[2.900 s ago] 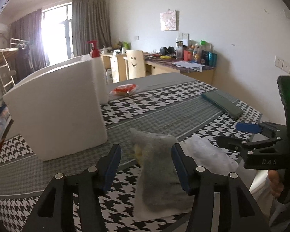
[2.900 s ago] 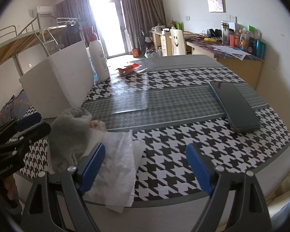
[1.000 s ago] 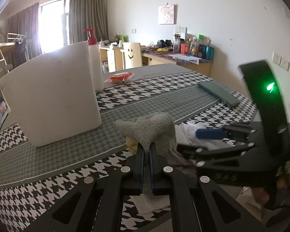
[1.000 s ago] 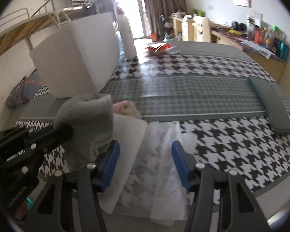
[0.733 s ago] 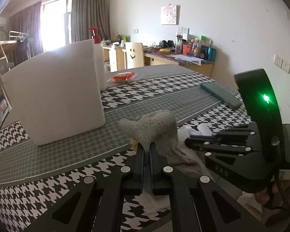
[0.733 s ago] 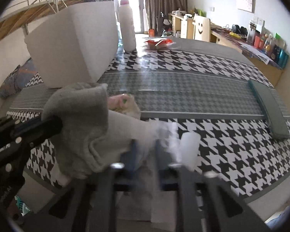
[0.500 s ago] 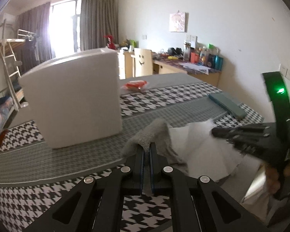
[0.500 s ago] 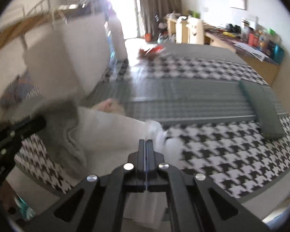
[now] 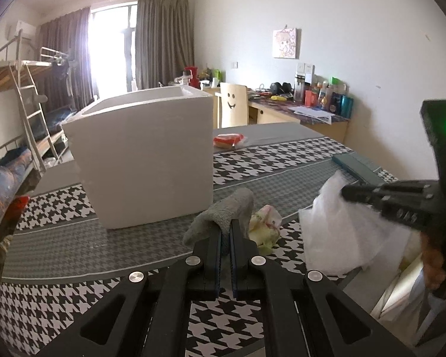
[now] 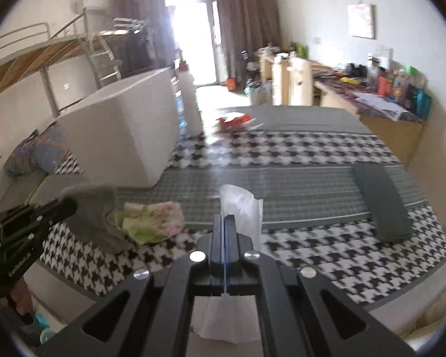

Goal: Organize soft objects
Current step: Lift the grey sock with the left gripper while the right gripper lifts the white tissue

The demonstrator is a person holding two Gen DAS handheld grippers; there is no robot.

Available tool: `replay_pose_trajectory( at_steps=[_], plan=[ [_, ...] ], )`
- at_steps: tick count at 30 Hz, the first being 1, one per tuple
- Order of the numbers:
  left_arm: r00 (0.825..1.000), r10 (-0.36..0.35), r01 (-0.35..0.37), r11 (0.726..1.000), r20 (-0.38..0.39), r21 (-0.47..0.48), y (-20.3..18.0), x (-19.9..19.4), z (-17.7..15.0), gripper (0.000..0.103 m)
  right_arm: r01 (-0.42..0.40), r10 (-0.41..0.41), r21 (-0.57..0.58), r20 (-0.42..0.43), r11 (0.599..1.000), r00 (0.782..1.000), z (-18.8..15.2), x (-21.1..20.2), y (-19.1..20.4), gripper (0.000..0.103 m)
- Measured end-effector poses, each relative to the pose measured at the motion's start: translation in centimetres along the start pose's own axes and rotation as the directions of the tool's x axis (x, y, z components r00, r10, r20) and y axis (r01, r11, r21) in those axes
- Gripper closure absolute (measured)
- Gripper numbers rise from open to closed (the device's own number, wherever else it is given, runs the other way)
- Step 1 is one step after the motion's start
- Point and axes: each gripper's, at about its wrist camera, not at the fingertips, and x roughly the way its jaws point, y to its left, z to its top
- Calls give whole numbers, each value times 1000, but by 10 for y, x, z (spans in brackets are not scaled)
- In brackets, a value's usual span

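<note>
My left gripper (image 9: 225, 232) is shut on a grey cloth (image 9: 226, 211) and holds it lifted off the table; the cloth also shows in the right wrist view (image 10: 95, 214). My right gripper (image 10: 224, 223) is shut on a white tissue sheet (image 10: 240, 205), which hangs from it in the left wrist view (image 9: 339, 232). A crumpled green and pink floral cloth (image 10: 151, 220) lies on the houndstooth table between the two grippers, also in the left wrist view (image 9: 264, 226).
A large white box (image 9: 145, 160) stands on the table (image 9: 74, 250) behind the cloths. A dark green flat case (image 10: 380, 199) lies at the right. A red-and-white packet (image 10: 233, 120) and a pump bottle (image 10: 190, 107) sit further back. Desks and a chair line the far wall.
Both grippers closed, the left on the grey cloth and the right on the white tissue. Both were lifted and pulled apart, uncovering the floral cloth beneath.
</note>
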Motion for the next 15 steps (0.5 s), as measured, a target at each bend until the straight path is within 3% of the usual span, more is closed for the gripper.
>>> replay_pose_trajectory(
  at_steps=[3, 5, 7, 8, 9, 11, 12, 13, 15],
  plan=[
    [1000, 1, -1, 1000, -3, -6, 4, -1, -2, 98, -25, 23, -38, -52, 999, 998, -5, 16, 12, 98],
    [1000, 7, -7, 1000, -8, -7, 4, 0, -4, 98, -32, 28, -49, -82, 998, 996, -9, 25, 17, 83],
    [1000, 13, -13, 1000, -22, -6, 6, 1, -7, 97, -36, 30, -62, -100, 997, 995, -14, 33, 19, 57],
    [999, 20, -20, 1000, -30, -3, 6, 2, -9, 96, -35, 28, -62, -109, 997, 994, -16, 36, 20, 53],
    [999, 26, -27, 1000, -42, -2, 6, 3, -11, 89, -39, 32, -62, -117, 997, 993, -17, 39, 20, 50],
    [998, 20, -21, 1000, -62, -3, 5, 6, -15, 61, -29, 21, -66, -126, 997, 992, -20, 42, 20, 50],
    [998, 20, -21, 1000, -60, -3, 4, 6, -17, 43, -32, 22, -70, -134, 997, 991, -21, 44, 20, 50],
    [998, 26, -26, 1000, -54, -2, 3, 5, -18, 37, -36, 26, -71, -144, 997, 989, -23, 47, 20, 50],
    [998, 28, -28, 1000, -65, 4, 1, 7, -20, 37, -41, 29, -78, -157, 996, 987, -24, 49, 22, 50]
  ],
)
